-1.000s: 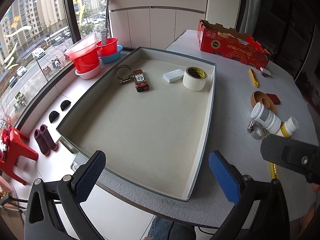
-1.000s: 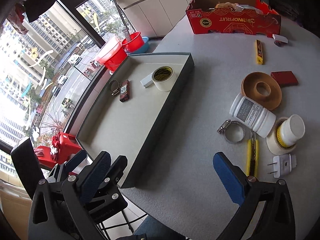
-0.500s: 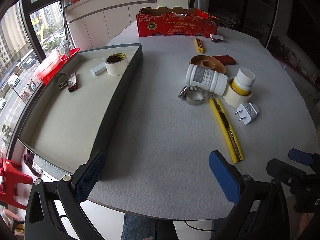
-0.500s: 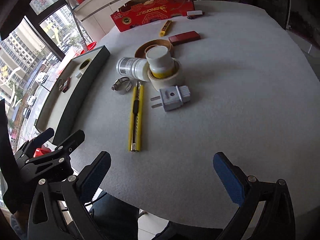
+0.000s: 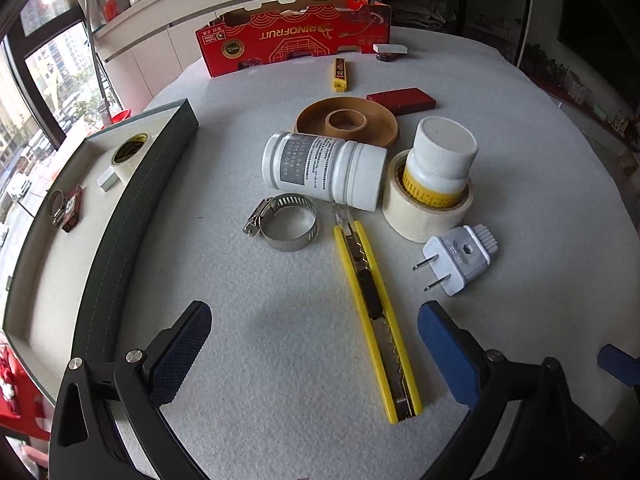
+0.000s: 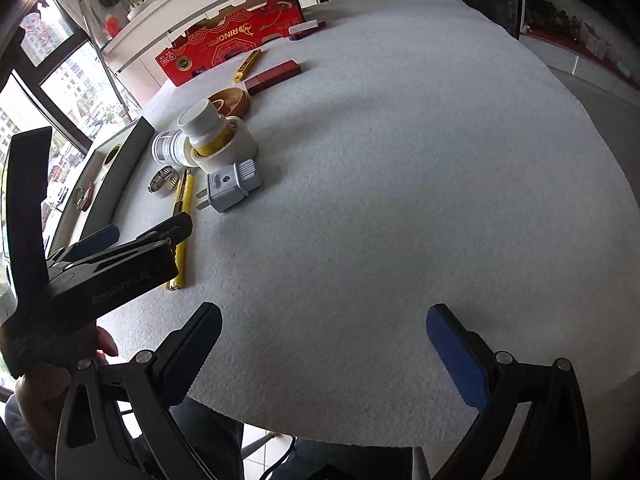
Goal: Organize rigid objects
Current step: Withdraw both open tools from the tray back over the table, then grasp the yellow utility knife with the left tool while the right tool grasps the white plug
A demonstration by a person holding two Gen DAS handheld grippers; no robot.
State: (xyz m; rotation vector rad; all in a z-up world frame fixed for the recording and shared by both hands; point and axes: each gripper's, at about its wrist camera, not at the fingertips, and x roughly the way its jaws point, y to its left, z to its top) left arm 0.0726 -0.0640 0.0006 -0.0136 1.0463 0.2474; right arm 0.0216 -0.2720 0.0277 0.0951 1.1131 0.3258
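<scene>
We see a round table [image 5: 280,320] covered in pale grey felt, and at its left edge a shallow grey tray [image 5: 132,208] holding a tape roll [image 5: 129,152], a small white block [image 5: 107,179], a red lighter [image 5: 72,214] and a metal ring [image 5: 56,202]. At the far side stands a red cardboard box [image 5: 296,36]. Closer in, we find a brown dish [image 5: 347,121], a red case [image 5: 401,100] and a small yellow knife [image 5: 340,75]. A white bottle [image 5: 324,170] lies on its side, touching a wide tape roll [image 5: 424,208] with a yellow-labelled bottle [image 5: 440,160] standing in its core. Just in front lie a hose clamp [image 5: 284,226], a long yellow utility knife [image 5: 374,304] and a grey plug [image 5: 456,260]. Our left gripper [image 5: 314,344] hovers over the knife's near end, fingers wide apart and holding nothing. Our right gripper [image 6: 324,340] hangs above bare felt, fingers likewise spread and empty.
</scene>
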